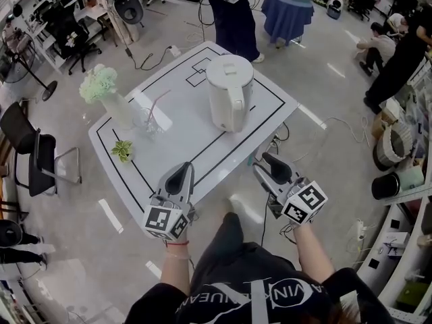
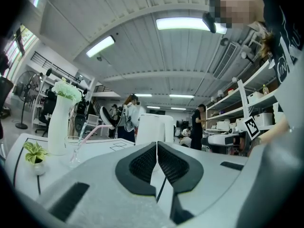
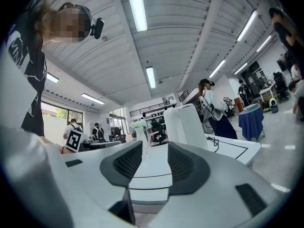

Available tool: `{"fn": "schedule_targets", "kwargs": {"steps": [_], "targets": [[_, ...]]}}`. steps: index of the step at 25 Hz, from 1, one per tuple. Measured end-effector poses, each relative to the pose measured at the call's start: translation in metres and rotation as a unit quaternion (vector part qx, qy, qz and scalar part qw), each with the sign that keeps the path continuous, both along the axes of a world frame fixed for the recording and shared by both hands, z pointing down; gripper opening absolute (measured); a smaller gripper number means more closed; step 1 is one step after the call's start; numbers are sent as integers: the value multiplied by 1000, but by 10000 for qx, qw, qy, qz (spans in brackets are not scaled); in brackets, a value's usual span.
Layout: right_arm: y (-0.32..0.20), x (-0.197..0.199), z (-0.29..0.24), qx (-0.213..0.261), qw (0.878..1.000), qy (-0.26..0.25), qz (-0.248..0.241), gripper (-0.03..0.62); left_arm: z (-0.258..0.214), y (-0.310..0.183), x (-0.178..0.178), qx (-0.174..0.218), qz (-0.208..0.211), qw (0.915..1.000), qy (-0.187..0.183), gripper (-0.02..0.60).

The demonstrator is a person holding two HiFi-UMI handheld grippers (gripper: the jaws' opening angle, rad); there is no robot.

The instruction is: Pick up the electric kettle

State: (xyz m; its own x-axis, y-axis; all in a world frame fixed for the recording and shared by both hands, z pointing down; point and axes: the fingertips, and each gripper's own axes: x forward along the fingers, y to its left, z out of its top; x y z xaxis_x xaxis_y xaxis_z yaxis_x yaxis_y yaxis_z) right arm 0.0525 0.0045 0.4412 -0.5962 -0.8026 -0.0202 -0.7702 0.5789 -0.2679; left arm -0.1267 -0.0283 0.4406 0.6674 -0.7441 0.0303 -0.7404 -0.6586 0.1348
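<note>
The white electric kettle (image 1: 229, 92) stands upright on the white table (image 1: 182, 140), on its far right part, with its lid down. Both grippers hover at the table's near edge, short of the kettle and pointing toward it. My left gripper (image 1: 183, 171) has its dark pads closed together with nothing held. My right gripper (image 1: 270, 162) is open, with empty air between its pads. In the left gripper view the kettle (image 2: 154, 127) shows just above the closed gripper (image 2: 156, 147). In the right gripper view the kettle (image 3: 185, 123) stands beyond the right pad of the open gripper (image 3: 154, 152).
On the table's left side stand a white vase with pale flowers (image 1: 111, 96), a glass with a pink straw (image 1: 152, 121) and a small potted plant (image 1: 123, 151). A black chair (image 1: 30, 150) sits left of the table. People stand and crouch beyond it, near a blue-draped table (image 1: 287, 12).
</note>
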Motion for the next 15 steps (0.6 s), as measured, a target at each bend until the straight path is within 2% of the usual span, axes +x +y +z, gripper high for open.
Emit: {"fn": "schedule_targets", "kwargs": {"steps": [11, 15], "targets": [[-70, -1, -12, 107, 9996, 12, -271, 156, -7, -71, 18, 74, 89, 9999, 80, 14], [-91, -1, -22, 178, 9990, -75, -407, 177, -7, -92, 23, 75, 97, 9999, 102, 13]]}}
